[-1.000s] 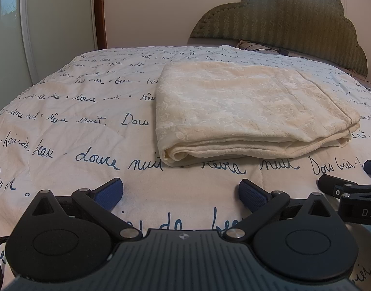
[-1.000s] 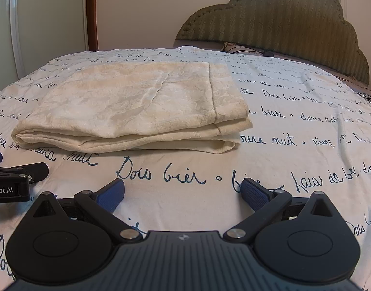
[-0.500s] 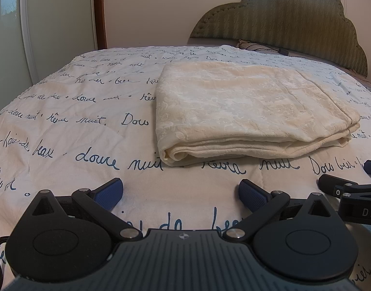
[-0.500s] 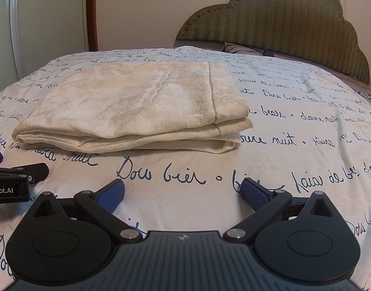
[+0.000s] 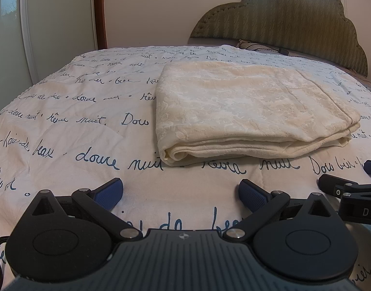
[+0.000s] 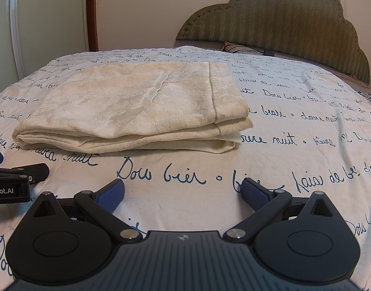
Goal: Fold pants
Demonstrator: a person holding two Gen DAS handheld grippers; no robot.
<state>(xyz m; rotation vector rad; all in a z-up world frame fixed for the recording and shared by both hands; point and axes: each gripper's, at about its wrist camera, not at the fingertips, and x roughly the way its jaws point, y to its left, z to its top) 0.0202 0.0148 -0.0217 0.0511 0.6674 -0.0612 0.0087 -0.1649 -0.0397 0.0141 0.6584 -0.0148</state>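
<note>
Cream patterned pants (image 5: 248,106) lie folded into a flat rectangle of several layers on the bed, seen again in the right wrist view (image 6: 136,106). My left gripper (image 5: 181,192) rests low on the bedspread in front of the stack's near edge, open, with nothing between its blue pads. My right gripper (image 6: 184,192) sits beside it, also open and empty, just short of the stack's near right corner. Each gripper shows at the edge of the other's view: the right one (image 5: 348,189), the left one (image 6: 18,177).
A white bedspread (image 5: 64,131) with blue handwriting covers the bed. A green padded headboard (image 6: 282,26) stands at the far end with a pillow below it. A white wardrobe door (image 5: 52,24) lies to the left.
</note>
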